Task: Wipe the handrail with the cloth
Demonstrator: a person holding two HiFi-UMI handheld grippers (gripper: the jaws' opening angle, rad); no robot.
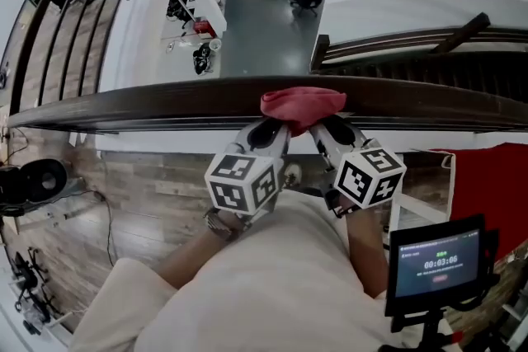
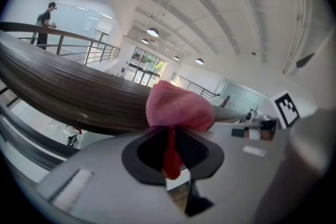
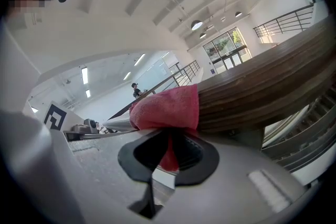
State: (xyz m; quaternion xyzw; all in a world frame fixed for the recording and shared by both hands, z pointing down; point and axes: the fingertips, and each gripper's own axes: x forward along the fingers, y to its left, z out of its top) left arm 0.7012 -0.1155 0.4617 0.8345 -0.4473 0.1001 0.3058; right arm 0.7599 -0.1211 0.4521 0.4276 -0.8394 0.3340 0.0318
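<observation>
We have the red cloth [image 1: 303, 105] bunched over the top of the dark wooden handrail [image 1: 148, 99], its lower part hanging over the rail's near edge toward us. Our left gripper [image 1: 271, 129] and right gripper [image 1: 327, 129] sit side by side just below that near edge, close together. Each gripper view shows the same thing: the jaws are closed on a red fold of the cloth that runs down between them, while the rest bulges above the jaw tips and lies against the rail. The left gripper pinches the cloth's left part, the right gripper its right part.
</observation>
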